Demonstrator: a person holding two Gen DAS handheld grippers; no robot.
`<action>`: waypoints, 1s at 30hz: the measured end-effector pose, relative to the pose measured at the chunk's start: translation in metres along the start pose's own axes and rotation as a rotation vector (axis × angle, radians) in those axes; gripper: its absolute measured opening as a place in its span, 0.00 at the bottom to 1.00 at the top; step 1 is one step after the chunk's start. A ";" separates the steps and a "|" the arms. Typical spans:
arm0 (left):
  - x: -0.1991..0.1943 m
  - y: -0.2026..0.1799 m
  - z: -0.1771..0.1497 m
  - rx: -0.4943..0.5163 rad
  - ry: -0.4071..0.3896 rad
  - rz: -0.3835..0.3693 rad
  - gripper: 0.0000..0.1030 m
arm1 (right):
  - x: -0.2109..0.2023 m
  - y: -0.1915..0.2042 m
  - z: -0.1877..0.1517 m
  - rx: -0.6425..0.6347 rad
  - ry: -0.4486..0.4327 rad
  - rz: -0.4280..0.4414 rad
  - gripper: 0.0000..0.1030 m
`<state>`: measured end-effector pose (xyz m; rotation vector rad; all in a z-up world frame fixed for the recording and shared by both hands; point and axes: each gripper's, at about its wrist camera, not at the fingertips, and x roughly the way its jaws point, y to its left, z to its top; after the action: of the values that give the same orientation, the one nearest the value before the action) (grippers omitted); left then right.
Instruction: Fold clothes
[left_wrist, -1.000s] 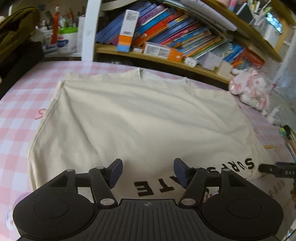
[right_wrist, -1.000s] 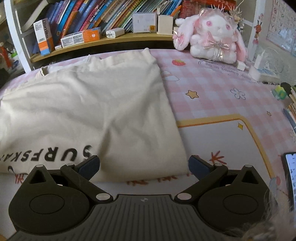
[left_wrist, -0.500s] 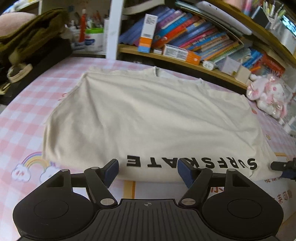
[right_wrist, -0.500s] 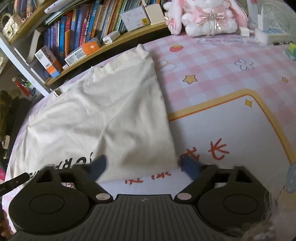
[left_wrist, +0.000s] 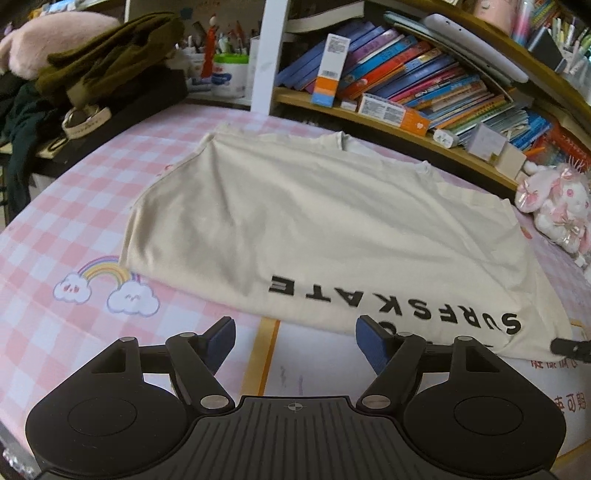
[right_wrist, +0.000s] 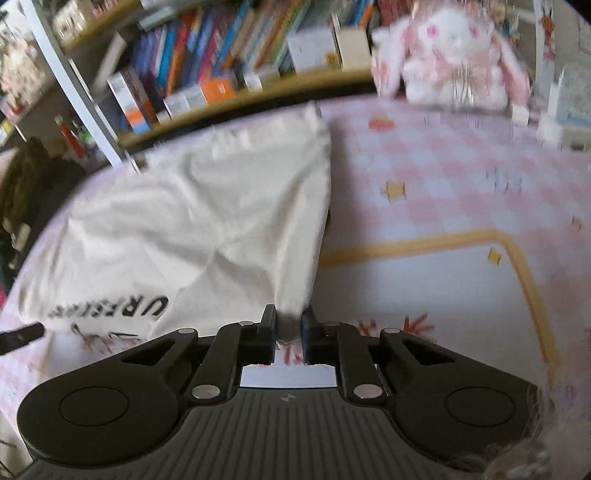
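A cream T-shirt (left_wrist: 314, 221) with black lettering along its near edge lies spread on the pink checked table mat (left_wrist: 66, 229). My left gripper (left_wrist: 295, 341) stands open just short of the shirt's near edge, with nothing between its fingers. In the right wrist view my right gripper (right_wrist: 289, 325) is shut on the shirt's near right corner (right_wrist: 291, 295), and the cloth rises in a ridge toward it. The rest of the T-shirt (right_wrist: 177, 229) lies to its left. The tip of the right gripper (left_wrist: 570, 349) shows at the left view's right edge.
A bookshelf (left_wrist: 406, 96) full of books runs along the far side of the table. A pink plush rabbit (right_wrist: 458, 55) sits at the back right. Dark clothes (left_wrist: 92, 66) are piled at the far left. Bare mat (right_wrist: 443, 258) lies right of the shirt.
My left gripper pulled back off the shirt toward the near edge, still open. My right gripper closed on the shirt's near right corner and lifted it a little.
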<state>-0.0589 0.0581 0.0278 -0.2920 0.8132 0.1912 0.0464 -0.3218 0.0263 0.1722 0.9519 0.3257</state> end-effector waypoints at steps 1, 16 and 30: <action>-0.002 0.003 -0.001 -0.013 0.001 0.000 0.72 | 0.002 0.001 -0.002 -0.003 0.007 -0.004 0.12; -0.012 0.076 -0.002 -0.292 0.000 0.090 0.73 | -0.015 0.041 -0.004 -0.212 -0.139 -0.193 0.96; -0.003 0.134 -0.015 -0.811 -0.043 -0.093 0.72 | -0.012 0.109 -0.038 -0.564 -0.276 -0.237 1.00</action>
<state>-0.1082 0.1791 -0.0046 -1.0825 0.6456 0.4355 -0.0125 -0.2240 0.0451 -0.4004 0.5708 0.3292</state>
